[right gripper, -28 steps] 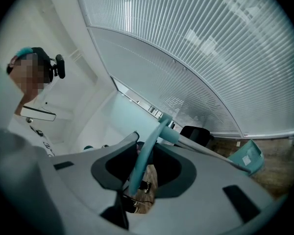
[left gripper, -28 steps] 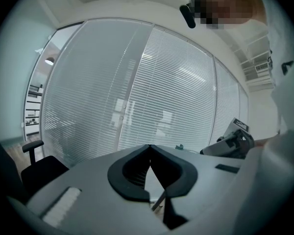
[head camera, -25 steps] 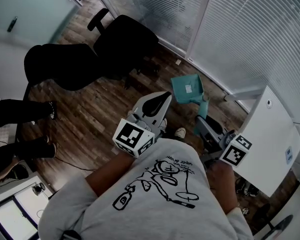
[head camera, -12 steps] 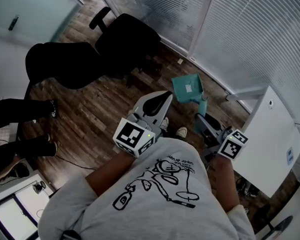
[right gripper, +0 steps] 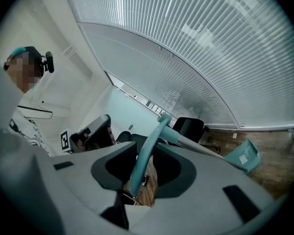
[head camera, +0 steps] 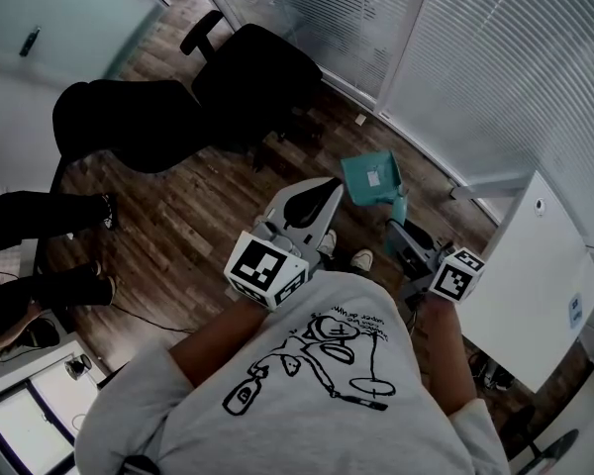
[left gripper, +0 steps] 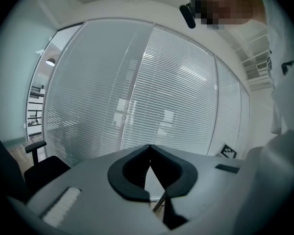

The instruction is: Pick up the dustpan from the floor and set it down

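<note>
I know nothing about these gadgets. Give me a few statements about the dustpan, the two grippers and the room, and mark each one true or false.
1. The right gripper is closed on the handle of the dustpan. True.
2. The left gripper is holding a brush. False: its jaws are together and nothing is between them.
3. The dustpan is red. False: it is teal, with a pale label inside the pan.
4. Black office chairs stand on the wooden floor beyond the dustpan. True.
</note>
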`<state>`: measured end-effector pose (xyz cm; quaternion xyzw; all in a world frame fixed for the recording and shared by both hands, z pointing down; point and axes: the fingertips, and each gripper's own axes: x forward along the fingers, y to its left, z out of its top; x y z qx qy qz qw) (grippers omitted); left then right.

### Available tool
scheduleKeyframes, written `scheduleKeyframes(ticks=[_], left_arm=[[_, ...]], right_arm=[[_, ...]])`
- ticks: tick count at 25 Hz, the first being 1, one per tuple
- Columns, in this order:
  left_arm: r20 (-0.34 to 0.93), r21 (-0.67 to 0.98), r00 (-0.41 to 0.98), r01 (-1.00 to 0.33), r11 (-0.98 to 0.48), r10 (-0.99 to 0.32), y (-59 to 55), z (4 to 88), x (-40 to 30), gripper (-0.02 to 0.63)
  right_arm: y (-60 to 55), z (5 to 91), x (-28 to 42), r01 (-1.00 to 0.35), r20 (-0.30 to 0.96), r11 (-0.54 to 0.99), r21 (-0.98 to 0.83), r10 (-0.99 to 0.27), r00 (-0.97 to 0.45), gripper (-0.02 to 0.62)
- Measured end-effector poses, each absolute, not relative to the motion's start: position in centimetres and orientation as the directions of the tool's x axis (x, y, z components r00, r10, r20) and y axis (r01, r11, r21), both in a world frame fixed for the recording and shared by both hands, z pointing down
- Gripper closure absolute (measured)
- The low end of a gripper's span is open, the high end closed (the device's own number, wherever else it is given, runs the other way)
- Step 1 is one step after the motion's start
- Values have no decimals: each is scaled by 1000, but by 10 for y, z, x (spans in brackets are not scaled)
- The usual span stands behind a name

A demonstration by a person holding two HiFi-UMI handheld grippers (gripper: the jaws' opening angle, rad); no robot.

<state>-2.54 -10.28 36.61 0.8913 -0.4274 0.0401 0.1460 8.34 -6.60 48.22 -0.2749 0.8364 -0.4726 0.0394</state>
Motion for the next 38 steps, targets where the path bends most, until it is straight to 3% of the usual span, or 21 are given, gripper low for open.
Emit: scheduleKeyframes(ticks=[24,38], left_arm=[[205,226,618,-784,-578,-759,-98,370,-29,604],[230,221,604,-796,-563,-763,-92,375,-33,604]], right_arm=[[-80,592,89,-405,222,361,-840,-451,-864,502],[-90,668,94,-429,281,261,-865,-457,-844,508]])
